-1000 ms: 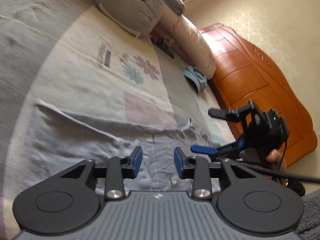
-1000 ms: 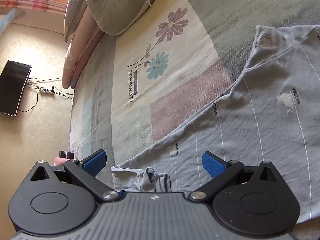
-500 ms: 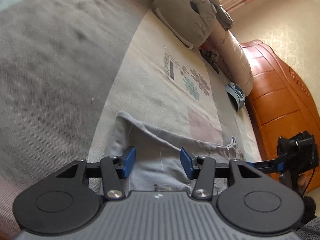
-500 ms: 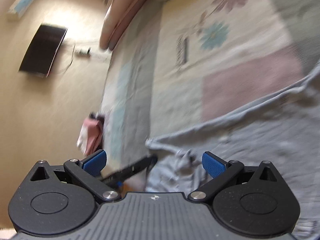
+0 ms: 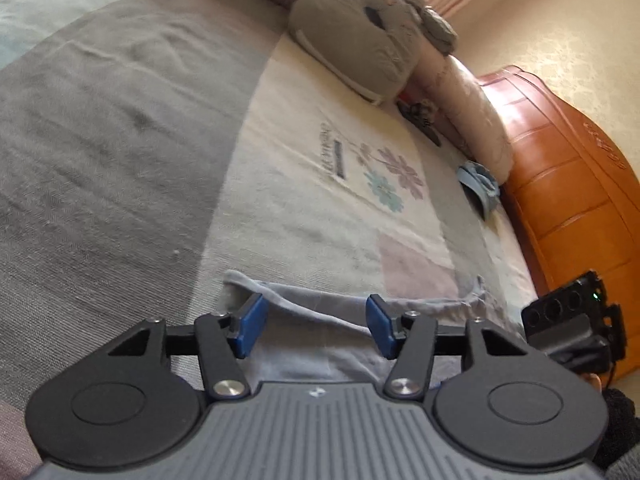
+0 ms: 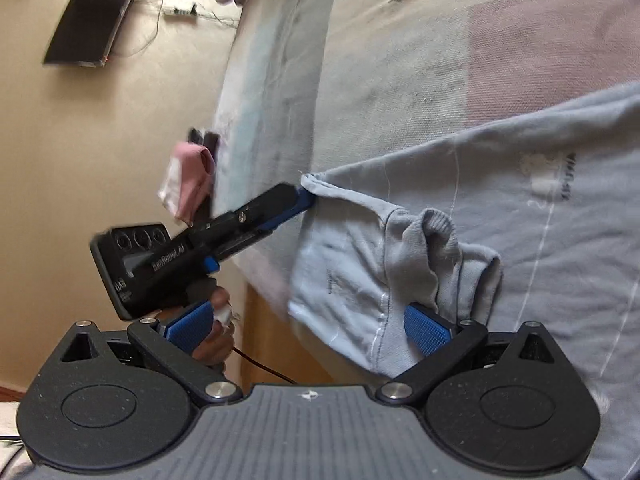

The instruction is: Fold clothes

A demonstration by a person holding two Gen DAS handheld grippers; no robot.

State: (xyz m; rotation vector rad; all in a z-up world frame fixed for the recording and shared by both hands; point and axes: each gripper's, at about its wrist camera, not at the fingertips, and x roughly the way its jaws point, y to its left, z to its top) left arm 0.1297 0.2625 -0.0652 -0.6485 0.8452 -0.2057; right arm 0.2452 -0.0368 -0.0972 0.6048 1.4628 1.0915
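A bed (image 5: 120, 128) is covered with a patchwork sheet in grey, cream and dusty pink, printed with flowers (image 5: 394, 178). A grey cat-face cushion (image 5: 360, 36) lies at its far end beside a long pale pink bolster (image 5: 476, 120). A small blue cloth (image 5: 480, 184) sits near the bed's edge. An orange wooden footboard (image 5: 576, 200) stands alongside. On the beige floor lie a flat black screen (image 6: 94, 20), a power strip (image 6: 180, 12) and a pink cloth (image 6: 188, 180).

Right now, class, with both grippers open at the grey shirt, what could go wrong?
The left gripper only straddles the shirt at its corner hem, so a shallow grip may slip. The bunched sleeve by the right gripper could get folded in. Cloth overhanging the bed edge might slide off.
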